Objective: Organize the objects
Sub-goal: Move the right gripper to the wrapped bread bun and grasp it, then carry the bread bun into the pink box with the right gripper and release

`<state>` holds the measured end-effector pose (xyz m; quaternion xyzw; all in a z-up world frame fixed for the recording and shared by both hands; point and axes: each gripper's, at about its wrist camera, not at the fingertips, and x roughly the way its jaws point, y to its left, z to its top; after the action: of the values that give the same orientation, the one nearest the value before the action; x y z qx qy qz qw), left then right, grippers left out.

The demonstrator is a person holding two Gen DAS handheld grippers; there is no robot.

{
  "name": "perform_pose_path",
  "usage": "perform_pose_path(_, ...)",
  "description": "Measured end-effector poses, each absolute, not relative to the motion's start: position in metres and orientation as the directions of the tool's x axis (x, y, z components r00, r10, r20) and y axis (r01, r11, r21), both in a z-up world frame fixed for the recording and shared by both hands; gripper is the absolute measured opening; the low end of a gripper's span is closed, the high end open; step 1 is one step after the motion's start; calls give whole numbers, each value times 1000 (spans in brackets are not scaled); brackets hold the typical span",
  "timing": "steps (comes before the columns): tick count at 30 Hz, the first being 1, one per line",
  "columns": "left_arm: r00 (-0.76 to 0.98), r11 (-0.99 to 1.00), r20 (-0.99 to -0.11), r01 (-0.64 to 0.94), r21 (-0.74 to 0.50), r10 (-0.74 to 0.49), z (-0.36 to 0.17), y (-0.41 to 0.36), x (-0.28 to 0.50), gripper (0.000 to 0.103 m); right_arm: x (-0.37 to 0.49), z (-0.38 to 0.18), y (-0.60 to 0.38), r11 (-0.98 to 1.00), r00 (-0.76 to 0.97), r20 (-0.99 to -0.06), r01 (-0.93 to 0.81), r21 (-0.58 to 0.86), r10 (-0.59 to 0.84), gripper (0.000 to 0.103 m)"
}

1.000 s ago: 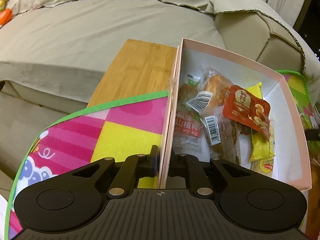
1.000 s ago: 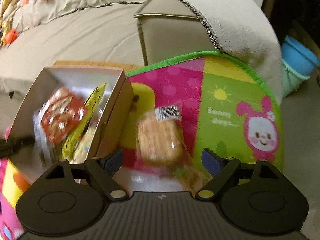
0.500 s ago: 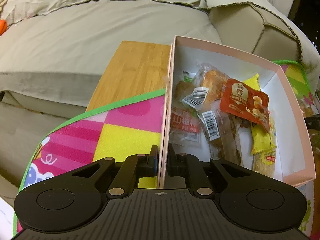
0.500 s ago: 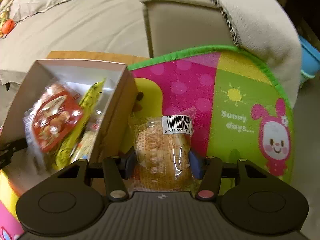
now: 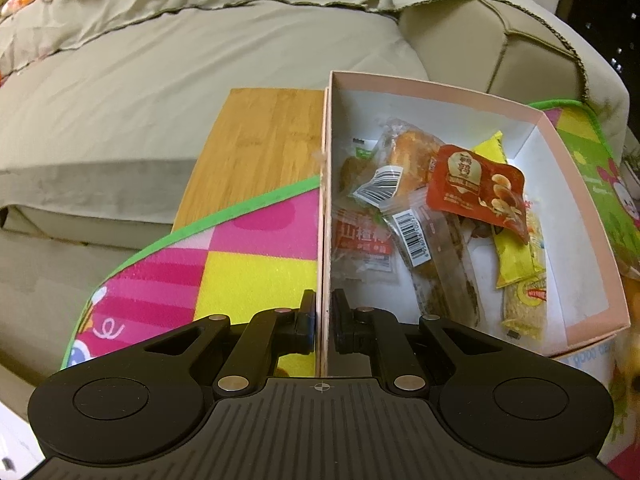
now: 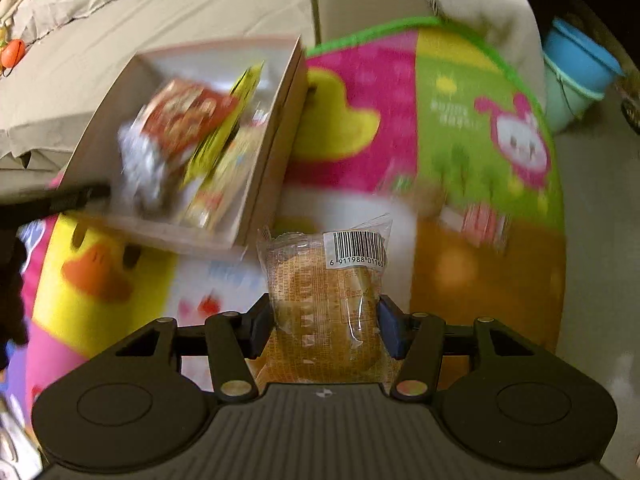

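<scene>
Gripping the soft wrapped bun (image 6: 326,300) mid-body, our right tongs (image 6: 326,320) squeeze lightly; left tongs (image 5: 321,318) pinch the box wall (image 5: 325,200).

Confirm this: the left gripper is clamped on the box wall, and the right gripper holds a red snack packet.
Not quite. The left gripper does clamp the box wall, but the right gripper holds a clear-wrapped bun with a barcode, not a red packet. The right wrist view shows it. The red packet lies inside the box.
</scene>
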<state>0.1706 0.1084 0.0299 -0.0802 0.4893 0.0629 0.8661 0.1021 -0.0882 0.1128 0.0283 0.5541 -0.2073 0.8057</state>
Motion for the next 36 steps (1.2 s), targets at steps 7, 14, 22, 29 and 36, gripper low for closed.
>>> perform_pose_path(7,520,985,-854,-135,-108,-22,36,116,167,10,75,99,-32,897,254,-932,422,-133,-258,54)
perform_pose_path(14,514,985,-855,-101,-143,-71,37,121,168,13,83,113,17,844,234,-907,499,-197,-351,54)
perform_pose_path(22,502,981,-857,-82,-178,-114,36,127,170,15,122,168,49,822,289,-839,494,-283,-462,54)
perform_pose_path(29,497,977,-858,-79,-197,-133,35,130,171,16,166,199,60,816,356,-769,458,-352,-531,54)
perform_pose_path(36,499,971,-852,-78,-225,-157,34,135,170,17,198,206,64,828,408,-742,434,-355,-532,54)
